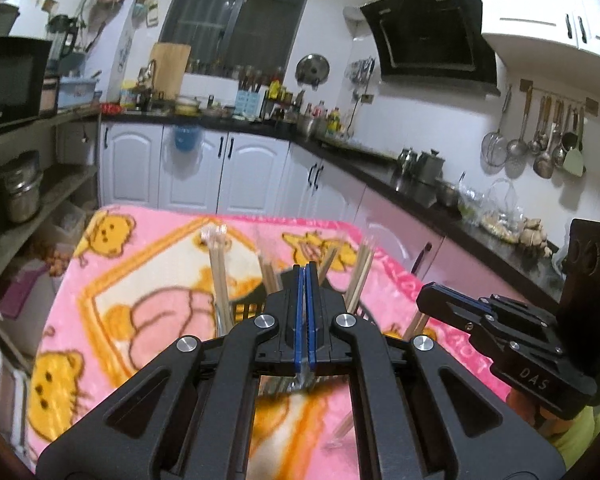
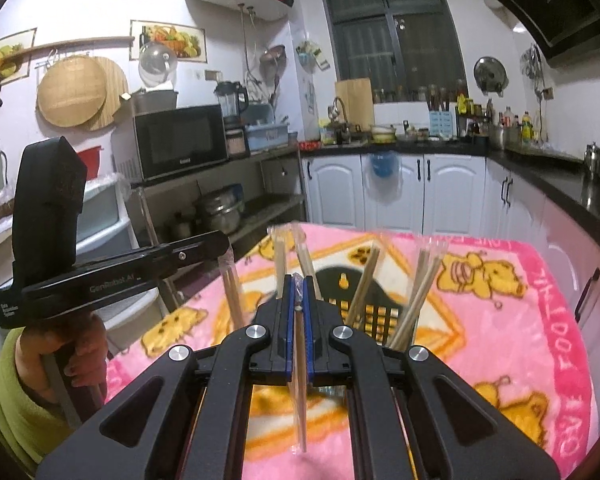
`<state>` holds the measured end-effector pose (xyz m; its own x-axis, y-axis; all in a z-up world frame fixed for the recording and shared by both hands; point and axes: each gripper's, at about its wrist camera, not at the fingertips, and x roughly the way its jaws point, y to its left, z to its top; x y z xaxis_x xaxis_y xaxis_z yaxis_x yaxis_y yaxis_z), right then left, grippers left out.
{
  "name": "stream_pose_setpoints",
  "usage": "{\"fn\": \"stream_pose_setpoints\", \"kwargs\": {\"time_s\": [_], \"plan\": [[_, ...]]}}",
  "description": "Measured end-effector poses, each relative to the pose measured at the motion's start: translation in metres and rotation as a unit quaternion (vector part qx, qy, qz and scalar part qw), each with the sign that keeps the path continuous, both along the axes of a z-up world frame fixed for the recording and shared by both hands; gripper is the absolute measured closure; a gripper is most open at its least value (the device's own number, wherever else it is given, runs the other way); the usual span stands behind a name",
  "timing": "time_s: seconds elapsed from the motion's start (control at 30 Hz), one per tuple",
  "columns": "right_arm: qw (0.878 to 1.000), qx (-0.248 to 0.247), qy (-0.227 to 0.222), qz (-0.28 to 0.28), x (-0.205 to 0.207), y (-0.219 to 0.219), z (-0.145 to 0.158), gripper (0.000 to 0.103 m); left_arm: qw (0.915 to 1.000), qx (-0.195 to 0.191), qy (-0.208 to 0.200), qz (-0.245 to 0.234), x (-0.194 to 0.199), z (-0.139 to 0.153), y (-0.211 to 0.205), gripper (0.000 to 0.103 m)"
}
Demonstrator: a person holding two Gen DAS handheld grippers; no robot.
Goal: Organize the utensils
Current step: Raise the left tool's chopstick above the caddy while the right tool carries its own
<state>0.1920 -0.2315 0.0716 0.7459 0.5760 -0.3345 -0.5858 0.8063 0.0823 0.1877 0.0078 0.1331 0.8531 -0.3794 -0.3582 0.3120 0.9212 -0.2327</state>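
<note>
Several wrapped wooden chopstick pairs [image 1: 219,270] stand in a black slotted utensil basket [image 1: 246,309] on the pink blanket-covered table [image 1: 132,280]; the basket also shows in the right wrist view [image 2: 376,312]. My left gripper [image 1: 305,270] is shut just above the basket, gripping something metallic that shows below the pads [image 1: 302,380]; what it is I cannot tell. My right gripper [image 2: 298,280] is shut on a plastic-wrapped chopstick pair [image 2: 300,380] held upright over the basket. The right gripper also shows in the left wrist view [image 1: 424,294].
White cabinets and a dark counter [image 1: 380,172] with pots and jars run behind and right of the table. A shelf with a microwave [image 2: 180,140] and steel pots [image 2: 220,210] stands to the left. The person's hand in a green sleeve [image 2: 28,380] holds the left gripper.
</note>
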Motion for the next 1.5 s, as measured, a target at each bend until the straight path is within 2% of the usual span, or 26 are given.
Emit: {"fn": "stream_pose_setpoints", "kwargs": {"time_s": [0.37,0.6,0.9,1.17,1.5], "plan": [[0.998,0.027,-0.048,-0.004,0.007,0.003,0.041,0.099,0.9984,-0.013,-0.055,-0.003,0.001,0.043,-0.003,0.103],[0.996,0.052,-0.070,-0.013,0.017,0.001,0.064,0.099,0.9967,-0.016,-0.079,-0.001,0.005,0.061,-0.004,0.103],[0.993,0.061,-0.095,-0.030,0.035,0.000,0.082,0.099,0.9947,-0.016,-0.101,0.008,0.012,0.077,-0.004,0.103],[0.993,0.038,-0.102,-0.043,0.050,0.009,0.074,0.099,0.9945,-0.005,-0.102,0.021,0.027,0.072,-0.008,0.103],[0.996,0.005,-0.075,-0.044,0.066,0.025,0.040,0.099,0.9966,0.000,-0.076,0.032,0.040,0.040,-0.007,0.103]]}}
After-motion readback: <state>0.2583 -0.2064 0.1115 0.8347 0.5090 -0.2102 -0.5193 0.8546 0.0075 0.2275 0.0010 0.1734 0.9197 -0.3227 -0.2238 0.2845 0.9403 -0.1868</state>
